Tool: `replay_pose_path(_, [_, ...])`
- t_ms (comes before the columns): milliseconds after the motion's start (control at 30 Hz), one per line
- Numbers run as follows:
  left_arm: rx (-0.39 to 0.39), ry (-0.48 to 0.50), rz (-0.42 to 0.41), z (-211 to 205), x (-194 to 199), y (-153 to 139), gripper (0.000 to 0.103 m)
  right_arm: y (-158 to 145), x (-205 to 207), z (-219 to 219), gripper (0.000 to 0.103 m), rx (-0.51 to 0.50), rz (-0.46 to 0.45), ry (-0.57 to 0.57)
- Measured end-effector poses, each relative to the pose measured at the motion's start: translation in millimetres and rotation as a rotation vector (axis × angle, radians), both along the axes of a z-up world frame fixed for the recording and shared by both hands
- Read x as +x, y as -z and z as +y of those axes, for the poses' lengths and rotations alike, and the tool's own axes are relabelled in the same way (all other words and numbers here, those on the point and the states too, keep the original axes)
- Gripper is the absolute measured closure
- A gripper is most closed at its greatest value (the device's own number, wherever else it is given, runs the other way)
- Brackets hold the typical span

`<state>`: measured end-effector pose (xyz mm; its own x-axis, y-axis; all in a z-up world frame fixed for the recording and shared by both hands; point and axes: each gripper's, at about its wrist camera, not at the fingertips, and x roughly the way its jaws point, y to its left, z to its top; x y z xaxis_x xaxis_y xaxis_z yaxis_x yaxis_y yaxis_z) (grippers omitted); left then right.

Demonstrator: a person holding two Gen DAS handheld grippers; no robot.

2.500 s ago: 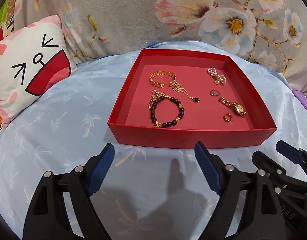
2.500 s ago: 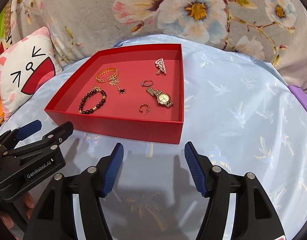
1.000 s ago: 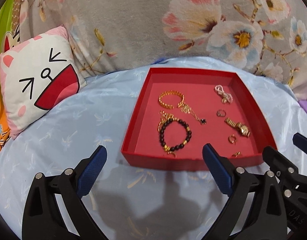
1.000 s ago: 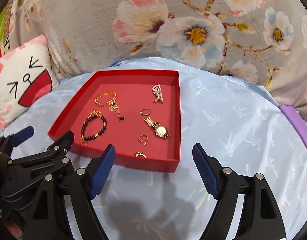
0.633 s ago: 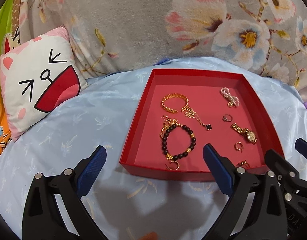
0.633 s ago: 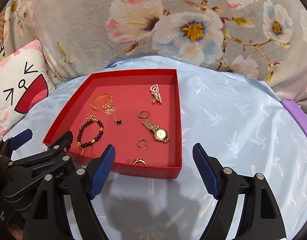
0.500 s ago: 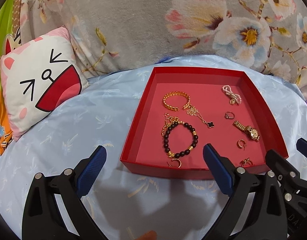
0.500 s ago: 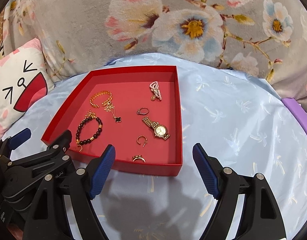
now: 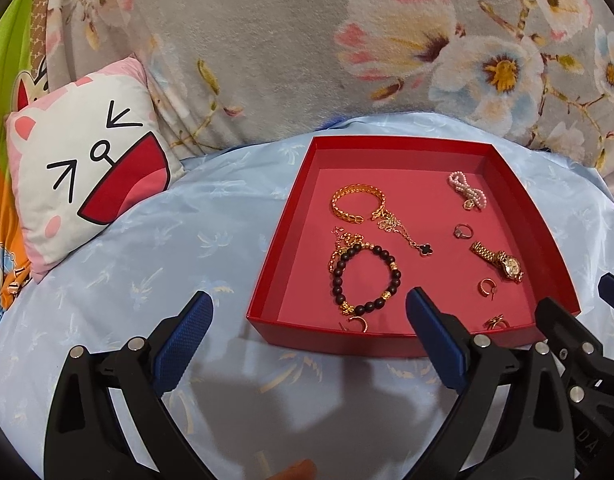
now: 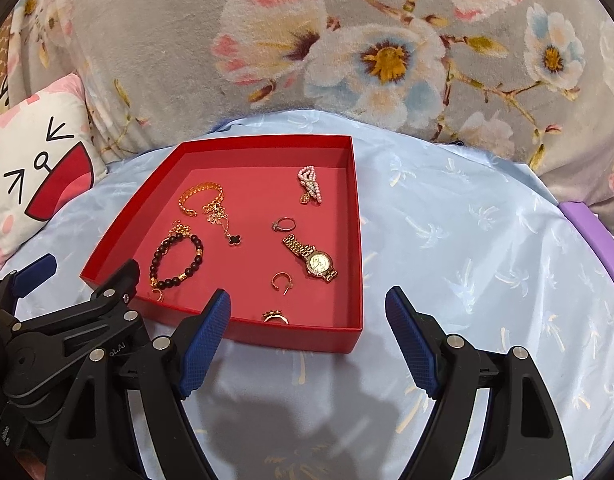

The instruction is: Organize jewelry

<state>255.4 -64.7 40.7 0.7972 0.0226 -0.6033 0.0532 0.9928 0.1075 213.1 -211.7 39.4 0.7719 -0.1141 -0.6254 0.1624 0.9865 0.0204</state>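
Observation:
A red tray (image 9: 281,212) (image 10: 357,248) lies on a light blue cloth and holds several jewelry pieces. In it are a dark bead bracelet (image 9: 365,276) (image 10: 175,258), a gold chain bracelet (image 9: 357,202) (image 10: 201,198), a black clover pendant (image 9: 425,248) (image 10: 234,239), a gold watch (image 9: 501,266) (image 10: 313,260), a pearl bow (image 9: 467,190) (image 10: 310,188), rings and small hoops. My left gripper (image 9: 309,322) is open and empty, just short of the tray's near wall. My right gripper (image 10: 307,316) is open and empty over the tray's near right corner.
A cat-face pillow (image 9: 83,184) (image 10: 31,172) leans at the left. A grey floral blanket (image 9: 347,48) (image 10: 347,40) rises behind the tray. A purple object (image 10: 595,236) sits at the right edge. The blue cloth (image 10: 487,240) spreads right of the tray.
Both grippers have pulled back and risen, so the tray looks smaller and more of its floor shows. Both stay open. The jewelry has not moved.

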Motion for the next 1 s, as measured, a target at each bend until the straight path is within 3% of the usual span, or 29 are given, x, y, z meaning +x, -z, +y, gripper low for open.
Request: replay_pose_path(1000, [-0.002,-0.008,0.007,4.3,-1.1,1.1,0.008,0.3,-0.9,0.5,0.025,0.000,-0.001,0.001])
